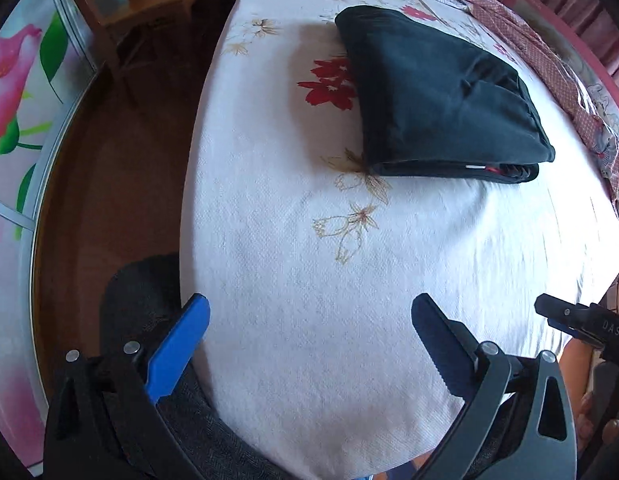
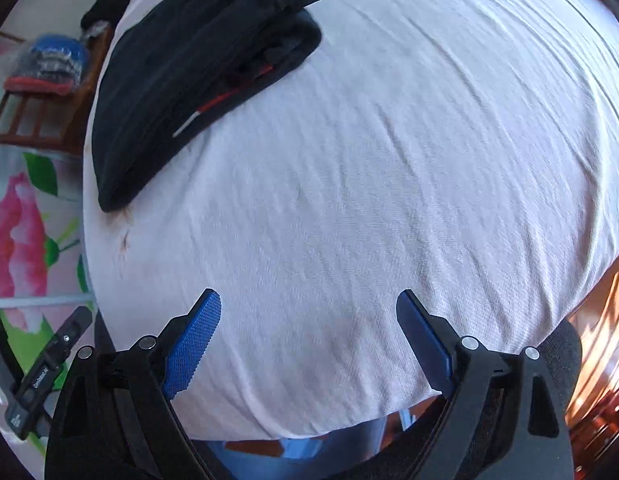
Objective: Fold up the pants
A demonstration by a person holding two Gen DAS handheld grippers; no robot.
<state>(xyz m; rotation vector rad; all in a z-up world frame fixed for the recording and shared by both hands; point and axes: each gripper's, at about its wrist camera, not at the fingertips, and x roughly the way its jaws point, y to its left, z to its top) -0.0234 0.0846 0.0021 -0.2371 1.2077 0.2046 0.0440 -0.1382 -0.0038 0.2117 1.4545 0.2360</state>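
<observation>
blue pads sit closest to me in both views: my left gripper [image 1: 309,312] has its fingers spread wide with nothing between them, hanging over the near edge of the bed, and my right gripper [image 2: 309,308] is spread the same way, also holding nothing, over bare sheet. at the right edge of the left wrist view i can see the black tip of the right gripper just beside mine, and the left one shows the same way at the lower left of the right wrist view. under both lies the white bedsheet [image 1: 293,320], lightly wrinkled, printed with pale outlined flowers and one red bloom. farther out, well apart from both grippers, the dark pants [image 1: 437,96] lie folded into a compact stack on the sheet; a thin red and white stripe shows along the near edge of the layers [image 2: 197,80]. beyond the bed's left side i see a wooden chair [image 1: 149,12] with a bundle of cloth on its seat, brown floor, and a wall panel with a big pink flower [image 1: 9,80].
</observation>
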